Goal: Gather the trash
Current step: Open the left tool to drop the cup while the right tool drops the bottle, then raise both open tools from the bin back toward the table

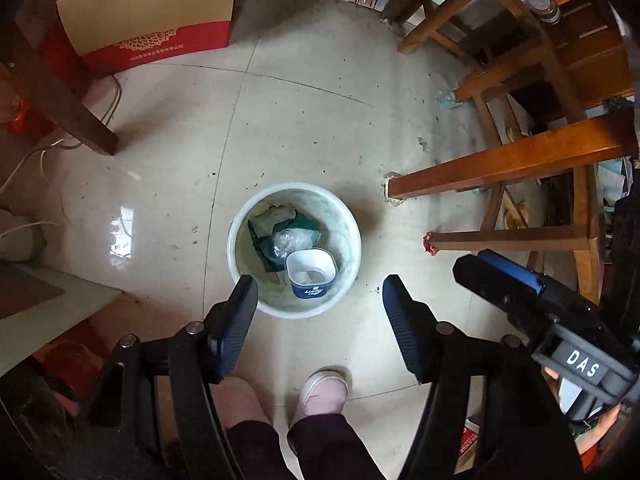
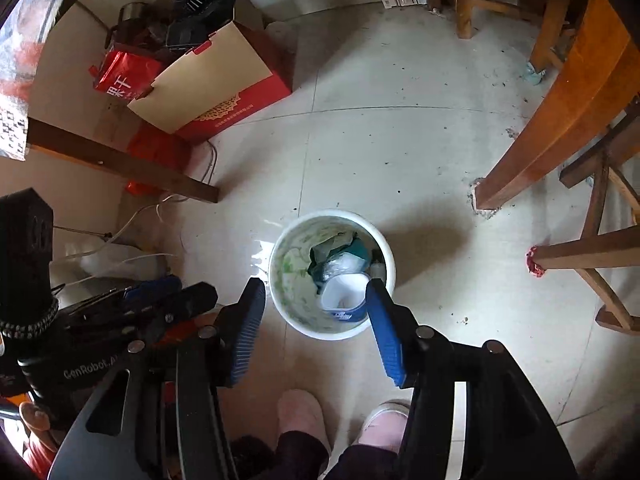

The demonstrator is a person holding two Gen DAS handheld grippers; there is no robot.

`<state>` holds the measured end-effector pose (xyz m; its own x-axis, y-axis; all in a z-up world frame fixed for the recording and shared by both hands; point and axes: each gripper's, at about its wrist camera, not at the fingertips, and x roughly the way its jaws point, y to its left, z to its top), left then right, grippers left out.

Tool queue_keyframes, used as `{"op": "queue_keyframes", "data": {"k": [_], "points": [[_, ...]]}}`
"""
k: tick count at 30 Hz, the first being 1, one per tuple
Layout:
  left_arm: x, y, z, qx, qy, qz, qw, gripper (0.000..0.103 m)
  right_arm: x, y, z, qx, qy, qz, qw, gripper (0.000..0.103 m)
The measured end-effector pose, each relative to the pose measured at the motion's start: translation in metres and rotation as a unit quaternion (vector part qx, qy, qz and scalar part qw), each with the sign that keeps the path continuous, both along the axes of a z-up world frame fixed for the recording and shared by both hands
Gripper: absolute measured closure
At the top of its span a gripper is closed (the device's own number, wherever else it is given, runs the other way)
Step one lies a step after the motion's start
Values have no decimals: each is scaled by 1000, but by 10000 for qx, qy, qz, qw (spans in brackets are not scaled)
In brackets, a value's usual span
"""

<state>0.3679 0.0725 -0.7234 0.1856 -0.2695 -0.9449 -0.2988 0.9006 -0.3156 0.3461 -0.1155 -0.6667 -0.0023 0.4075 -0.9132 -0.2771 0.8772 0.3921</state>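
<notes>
Below, the tiled floor (image 1: 320,92) carries a white bin (image 1: 295,250) between a red box (image 1: 148,20) and wooden legs (image 1: 508,164). Both grippers point steeply down over the bin. The left gripper (image 1: 320,294) has its fingers spread, empty; the right gripper (image 2: 316,300) likewise, fingers apart around nothing. Inside the bin lie green wrappers (image 1: 276,224), clear plastic (image 1: 292,240) and a blue-and-white cup (image 1: 310,272).

Both arms point steeply downward, the left hand-held gripper (image 1: 318,296) with its blue-padded jaws spread wide and nothing between them, the right hand-held gripper (image 2: 316,300) likewise parted and empty, the person's slippered feet (image 2: 300,412) below.
</notes>
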Motion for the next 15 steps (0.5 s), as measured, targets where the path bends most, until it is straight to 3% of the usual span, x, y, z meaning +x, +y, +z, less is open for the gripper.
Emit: {"op": "queue_keyframes", "data": {"k": [7, 10, 15], "points": [[-10, 0, 50, 79, 35, 33, 10000, 39, -2, -1, 40, 19, 58, -2, 10000, 54], [-16, 0, 88, 166, -52, 17, 9998, 39, -5, -2, 66, -59, 31, 65, 10000, 54], [-27, 3, 165, 241, -293, -11, 9993, 39, -11, -4, 134, -1, -105, 116, 9999, 54]]}}
